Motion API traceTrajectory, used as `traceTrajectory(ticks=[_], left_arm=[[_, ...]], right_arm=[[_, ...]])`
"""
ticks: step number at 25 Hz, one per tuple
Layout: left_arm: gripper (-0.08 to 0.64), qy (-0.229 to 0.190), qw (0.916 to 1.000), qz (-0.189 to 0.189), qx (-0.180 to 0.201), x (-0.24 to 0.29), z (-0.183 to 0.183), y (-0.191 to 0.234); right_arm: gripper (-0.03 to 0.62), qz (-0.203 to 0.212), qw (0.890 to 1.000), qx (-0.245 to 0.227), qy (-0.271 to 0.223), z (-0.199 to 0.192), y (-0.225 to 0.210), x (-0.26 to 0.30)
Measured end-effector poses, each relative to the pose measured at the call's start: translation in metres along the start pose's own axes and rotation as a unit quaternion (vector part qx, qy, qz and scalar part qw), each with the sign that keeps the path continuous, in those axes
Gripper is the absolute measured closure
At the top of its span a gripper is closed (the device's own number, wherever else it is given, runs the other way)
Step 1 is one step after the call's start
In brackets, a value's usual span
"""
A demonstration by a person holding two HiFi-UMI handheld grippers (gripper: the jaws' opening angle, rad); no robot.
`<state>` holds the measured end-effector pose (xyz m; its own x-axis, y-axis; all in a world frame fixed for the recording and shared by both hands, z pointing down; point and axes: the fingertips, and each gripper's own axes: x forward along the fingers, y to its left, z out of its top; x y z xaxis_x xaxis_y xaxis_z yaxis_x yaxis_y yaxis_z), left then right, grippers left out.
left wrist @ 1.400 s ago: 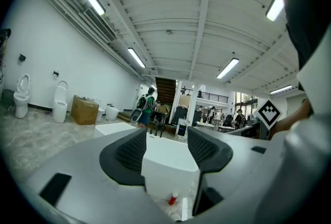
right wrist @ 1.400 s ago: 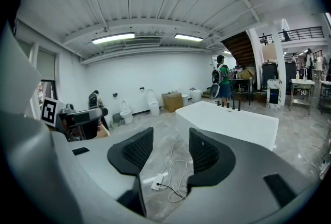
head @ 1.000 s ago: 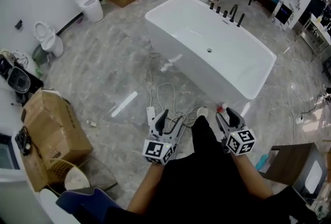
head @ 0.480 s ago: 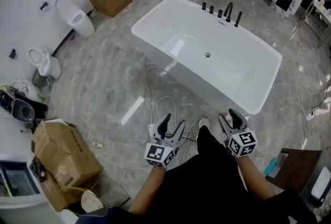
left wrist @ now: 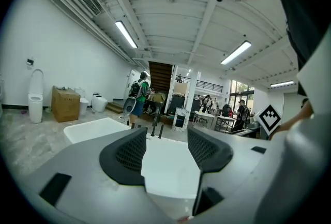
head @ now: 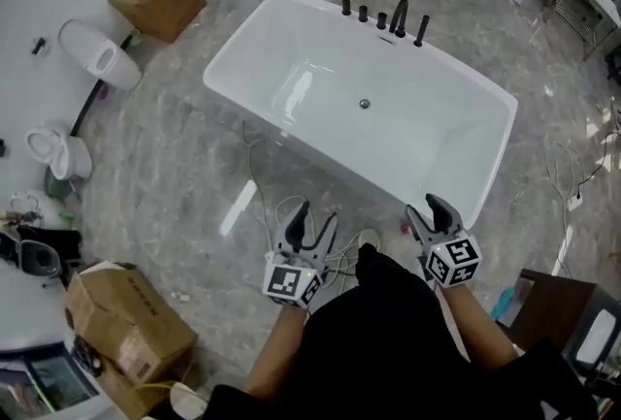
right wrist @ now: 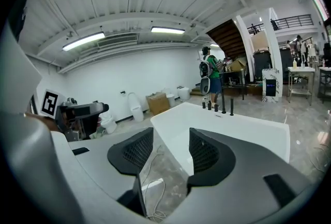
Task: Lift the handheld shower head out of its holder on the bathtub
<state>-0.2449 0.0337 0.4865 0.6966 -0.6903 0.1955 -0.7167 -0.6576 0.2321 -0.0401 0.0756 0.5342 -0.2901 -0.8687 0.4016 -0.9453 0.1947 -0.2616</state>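
Ahead of the left gripper point(head: 312, 214) and right gripper point(head: 433, 207) stands the tub point(head: 441, 122), black fittings point(head: 398, 20) on its far rim; both pairs of jaws are spread, gripping nothing.

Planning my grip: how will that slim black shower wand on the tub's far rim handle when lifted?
Probably stiff: the shower wand stands upright as a thin rod. Being so slim, it may slip or twist in a grip. Any hose is hidden, so possibly some drag from below the bathtub rim.

Head view looks steeply down on the bathtub point(head: 437, 117) from its near side; both gripper views face it low and near-level, sharing its taps point(head: 399, 17).
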Motion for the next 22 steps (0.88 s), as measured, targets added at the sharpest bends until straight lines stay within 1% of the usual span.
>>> traceTrajectory(ticks=[4, 7, 11, 15, 22], left_arm=[[0.331, 0.0, 1.0, 0.001, 0.0, 0.034, 0.01, 0.017], [0.331, 0.004, 1.0, 0.002, 0.002, 0.052, 0.014, 0.028], [0.33, 0.002, 1.0, 0.006, 0.002, 0.076, 0.023, 0.041], [0.33, -0.002, 0.9999, 0.01, 0.0, 0.096, 0.029, 0.048], [0.33, -0.008, 0.9998, 0.019, 0.004, 0.117, 0.035, 0.051]], right_arm=[[0.405, -0.01, 1.0, 0.004, 0.004, 0.017, -0.027, 0.025], [0.405, -0.015, 1.0, 0.009, 0.008, 0.024, -0.04, 0.035], [0.405, -0.016, 1.0, 0.005, 0.013, 0.031, -0.053, 0.047], [0.405, -0.017, 0.999, 0.031, 0.005, 0.041, -0.071, 0.056], [0.405, 0.001, 0.999, 0.038, 0.017, 0.031, -0.08, 0.067]])
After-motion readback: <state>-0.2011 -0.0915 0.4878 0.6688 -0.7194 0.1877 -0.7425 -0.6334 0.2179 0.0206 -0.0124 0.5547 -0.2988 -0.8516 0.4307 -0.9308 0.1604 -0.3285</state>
